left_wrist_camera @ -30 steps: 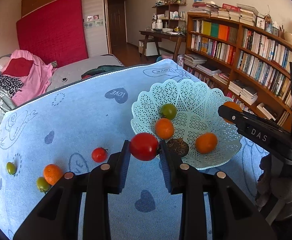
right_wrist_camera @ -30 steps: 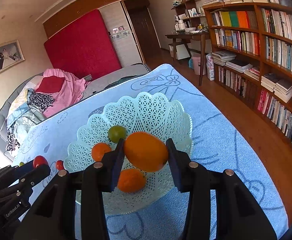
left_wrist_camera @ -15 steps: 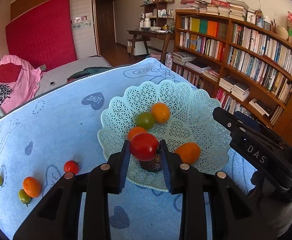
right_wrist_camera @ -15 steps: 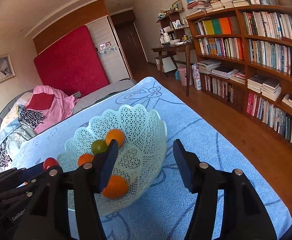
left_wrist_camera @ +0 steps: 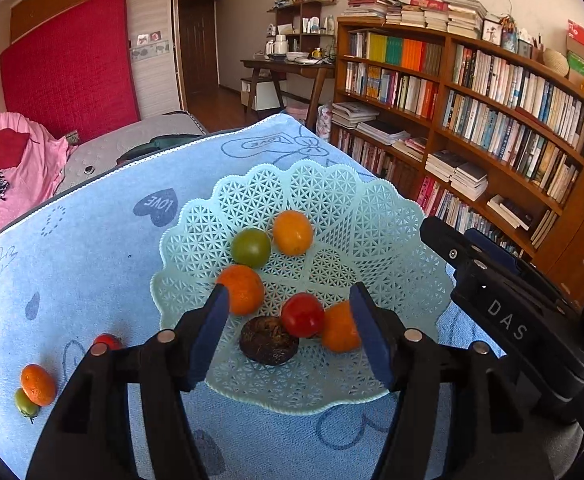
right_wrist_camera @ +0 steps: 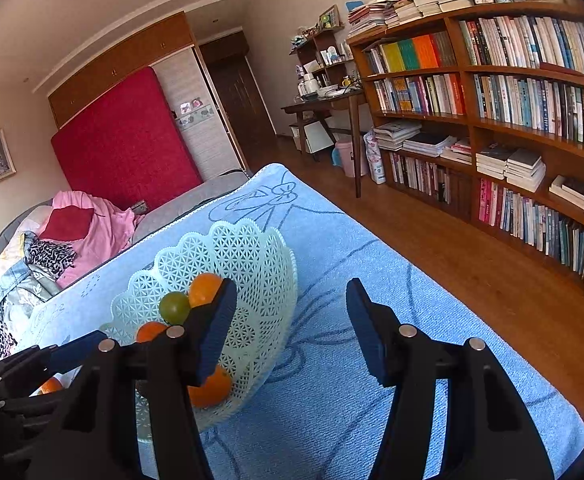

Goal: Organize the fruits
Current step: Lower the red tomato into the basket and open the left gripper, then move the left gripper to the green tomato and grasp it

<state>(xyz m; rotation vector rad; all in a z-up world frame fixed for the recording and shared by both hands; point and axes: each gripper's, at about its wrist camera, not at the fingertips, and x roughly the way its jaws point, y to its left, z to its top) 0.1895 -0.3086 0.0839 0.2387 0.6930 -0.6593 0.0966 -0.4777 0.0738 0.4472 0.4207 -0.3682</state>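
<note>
A pale green lattice basket (left_wrist_camera: 372,208) stands on the blue towel (left_wrist_camera: 92,248). In it lie a red tomato (left_wrist_camera: 302,314), three orange fruits (left_wrist_camera: 292,232), a green tomato (left_wrist_camera: 251,247) and a dark brown fruit (left_wrist_camera: 268,340). My left gripper (left_wrist_camera: 286,336) is open and empty just above the basket's near side. My right gripper (right_wrist_camera: 290,330) is open and empty, right of the basket (right_wrist_camera: 252,280). On the towel at the left lie a small red tomato (left_wrist_camera: 106,340), an orange (left_wrist_camera: 38,384) and two green tomatoes (left_wrist_camera: 26,402).
The towel (right_wrist_camera: 352,340) covers a table whose right edge drops to a wooden floor (right_wrist_camera: 472,260). A tall bookshelf (right_wrist_camera: 512,120) fills the right wall. A bed with pink cloth (left_wrist_camera: 24,168) lies behind the table.
My left gripper opened and the red tomato dropped into the basket. My right gripper, having let its orange go into the basket, opened and drew back to the right.
</note>
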